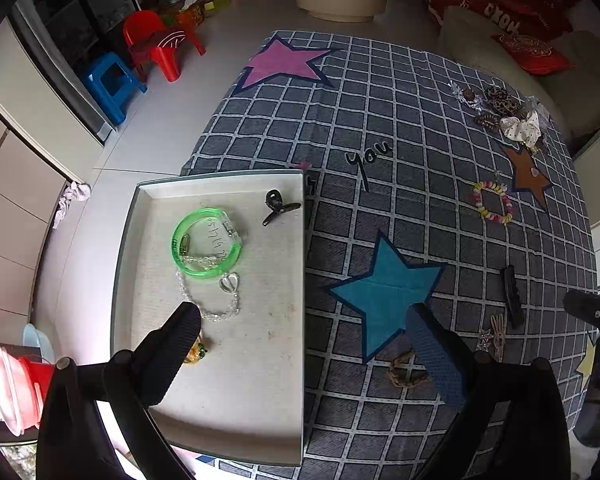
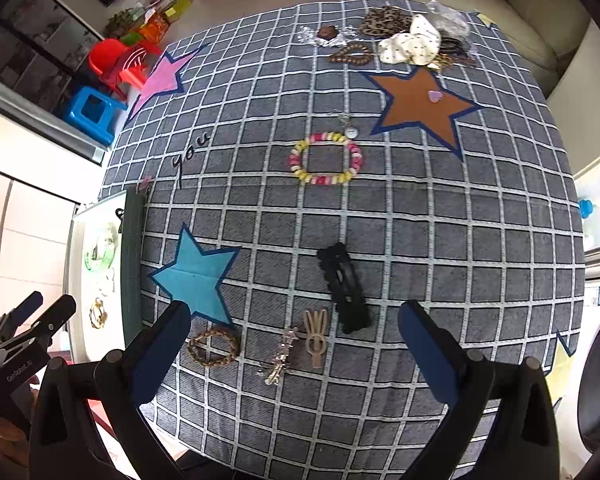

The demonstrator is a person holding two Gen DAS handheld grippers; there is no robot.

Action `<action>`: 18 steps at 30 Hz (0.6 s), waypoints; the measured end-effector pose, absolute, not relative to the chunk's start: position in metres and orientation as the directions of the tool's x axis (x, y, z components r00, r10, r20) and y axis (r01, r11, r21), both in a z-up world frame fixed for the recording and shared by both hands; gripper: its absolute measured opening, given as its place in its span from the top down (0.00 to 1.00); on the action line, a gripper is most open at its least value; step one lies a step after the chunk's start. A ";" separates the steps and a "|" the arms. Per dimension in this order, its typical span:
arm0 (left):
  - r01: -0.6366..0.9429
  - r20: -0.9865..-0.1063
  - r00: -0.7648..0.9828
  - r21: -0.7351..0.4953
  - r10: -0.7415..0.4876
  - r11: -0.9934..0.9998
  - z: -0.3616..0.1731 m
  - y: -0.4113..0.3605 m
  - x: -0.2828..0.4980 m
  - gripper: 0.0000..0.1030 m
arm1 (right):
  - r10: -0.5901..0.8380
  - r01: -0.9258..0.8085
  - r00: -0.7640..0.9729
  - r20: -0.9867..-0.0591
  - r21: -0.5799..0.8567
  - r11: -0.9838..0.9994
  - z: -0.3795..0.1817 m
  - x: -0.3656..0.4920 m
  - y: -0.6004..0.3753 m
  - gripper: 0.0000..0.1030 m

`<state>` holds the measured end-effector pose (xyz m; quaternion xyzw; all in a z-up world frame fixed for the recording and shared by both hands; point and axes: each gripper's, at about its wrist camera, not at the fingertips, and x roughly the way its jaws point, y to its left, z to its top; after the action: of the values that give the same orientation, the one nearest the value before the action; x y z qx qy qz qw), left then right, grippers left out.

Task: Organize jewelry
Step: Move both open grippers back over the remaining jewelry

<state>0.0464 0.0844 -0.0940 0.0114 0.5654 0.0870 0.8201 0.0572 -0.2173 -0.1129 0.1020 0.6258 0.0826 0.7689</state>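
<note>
1. A grey checked tablecloth (image 2: 420, 240) of woven fabric covers the table, sewn with flat star patches: a teal star (image 2: 196, 276), a brown star (image 2: 420, 104) and a pink star (image 2: 160, 76).
2. A shallow white cardboard box tray (image 1: 260, 360) sits at the cloth's left edge, its floor faintly stained.
3. The left gripper (image 1: 304, 320) hangs over the tray's right wall, jaws spread wide, nothing between the ribbed pads.
4. The right gripper (image 2: 294, 316) hovers over the cloth, jaws fully apart and empty; several clips lie below the gap.
5. In the tray: a glossy green plastic bangle (image 1: 206, 242), a clear beaded chain (image 1: 216, 304) with a heart charm, and a dark claw clip (image 1: 278, 206).
6. A matte black scalloped snap clip (image 2: 346, 288) lies on the cloth.
7. A pink-and-yellow beaded bracelet (image 2: 326, 158) forms a ring near the middle.
8. A braided brown hair tie (image 2: 214, 346) lies beside the teal star.
9. A beige cut-out clip (image 2: 316, 338) and a sparkly silver clip (image 2: 278, 356) lie side by side.
10. Scrunchies and beads pile at the far edge.
</note>
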 end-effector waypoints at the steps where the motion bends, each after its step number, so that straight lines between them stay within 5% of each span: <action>1: -0.121 -0.926 0.344 0.123 0.158 0.985 -0.096 0.078 0.049 0.00 | 0.251 0.018 0.198 -0.947 0.260 0.966 -0.114 0.055 -0.225 0.00; 18: 0.041 -0.971 0.209 0.130 0.118 0.991 -0.158 0.004 0.105 0.00 | 0.210 0.124 0.075 -0.975 0.218 0.968 -0.162 0.035 -0.288 0.00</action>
<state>0.1050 0.0037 -0.1579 0.0634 0.6283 0.0248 0.7750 0.0353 -0.2876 -0.1620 0.1230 0.6795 0.0298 0.7227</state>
